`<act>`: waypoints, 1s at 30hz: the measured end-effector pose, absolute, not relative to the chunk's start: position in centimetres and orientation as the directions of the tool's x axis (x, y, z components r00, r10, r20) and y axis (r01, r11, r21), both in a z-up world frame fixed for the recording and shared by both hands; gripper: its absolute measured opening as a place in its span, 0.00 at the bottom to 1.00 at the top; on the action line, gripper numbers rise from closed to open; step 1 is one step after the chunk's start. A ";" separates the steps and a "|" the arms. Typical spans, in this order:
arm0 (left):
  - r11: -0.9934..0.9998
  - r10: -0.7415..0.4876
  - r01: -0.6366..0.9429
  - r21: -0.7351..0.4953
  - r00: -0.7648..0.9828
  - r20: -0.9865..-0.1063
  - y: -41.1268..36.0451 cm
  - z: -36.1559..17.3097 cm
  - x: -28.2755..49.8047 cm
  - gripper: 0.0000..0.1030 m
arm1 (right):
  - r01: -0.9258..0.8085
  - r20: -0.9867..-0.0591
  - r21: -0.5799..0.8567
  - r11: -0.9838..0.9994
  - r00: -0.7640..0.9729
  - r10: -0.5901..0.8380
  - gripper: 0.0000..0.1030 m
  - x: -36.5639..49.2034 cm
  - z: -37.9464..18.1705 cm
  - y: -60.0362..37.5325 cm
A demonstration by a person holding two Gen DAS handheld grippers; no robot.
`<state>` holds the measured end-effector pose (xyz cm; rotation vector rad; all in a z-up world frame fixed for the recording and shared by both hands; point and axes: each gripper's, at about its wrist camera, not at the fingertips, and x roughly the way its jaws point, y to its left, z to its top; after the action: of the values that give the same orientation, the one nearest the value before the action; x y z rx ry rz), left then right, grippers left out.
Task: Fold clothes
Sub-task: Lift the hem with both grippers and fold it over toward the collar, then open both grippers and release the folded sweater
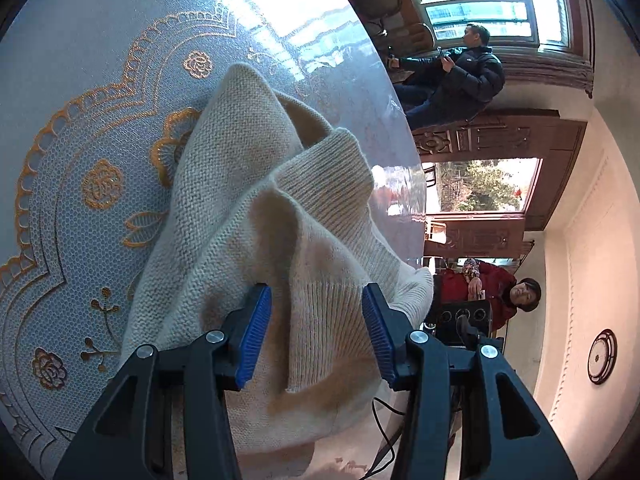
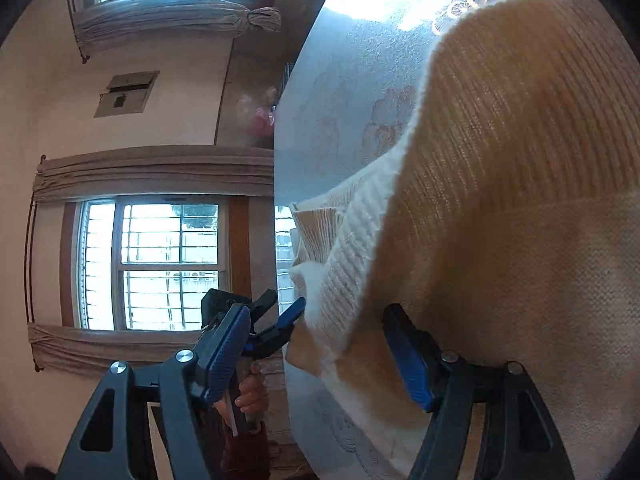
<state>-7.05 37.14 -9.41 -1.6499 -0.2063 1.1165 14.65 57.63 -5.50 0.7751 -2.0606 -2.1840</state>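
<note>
A cream knitted sweater [image 1: 256,216] lies bunched on a round table with a blue and gold lace cloth [image 1: 80,168]. My left gripper [image 1: 316,328] is open, its blue-padded jaws on either side of a ribbed fold of the sweater, not closed on it. In the right wrist view the same sweater [image 2: 500,200] fills the right side, its ribbed hem hanging at the table's edge. My right gripper [image 2: 320,344] is open around that hem. The other gripper [image 2: 256,328] and the hand holding it show behind its left finger.
The table's edge [image 1: 408,152] curves down the middle of the left view. Beyond it sit a person in a dark jacket [image 1: 460,76] and a person in red [image 1: 496,292]. A black cable [image 1: 384,432] hangs near the table's edge. Curtained windows [image 2: 152,264] fill the right view's left.
</note>
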 end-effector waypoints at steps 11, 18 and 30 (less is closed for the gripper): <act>-0.339 0.668 -0.487 -0.805 0.477 -0.571 40.2 -4.9 -10.6 0.52 | -0.324 -0.347 0.933 -0.155 -0.924 -0.160 0.70 13.6 -2.9 60.2; -0.238 0.498 -0.749 -0.618 0.452 -0.740 46.1 -4.8 -9.5 0.53 | -0.402 -0.490 0.850 -0.341 -0.840 -0.232 0.70 17.9 -1.3 55.6; -0.125 0.334 -0.868 -0.480 0.418 -0.845 47.1 -7.4 -8.6 0.39 | -0.544 -0.633 0.747 -0.383 -0.757 -0.161 0.70 26.3 -2.0 52.0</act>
<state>-8.62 47.10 -7.38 -1.3147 0.5380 1.1179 26.33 51.97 -2.04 1.1126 -1.8506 -2.6168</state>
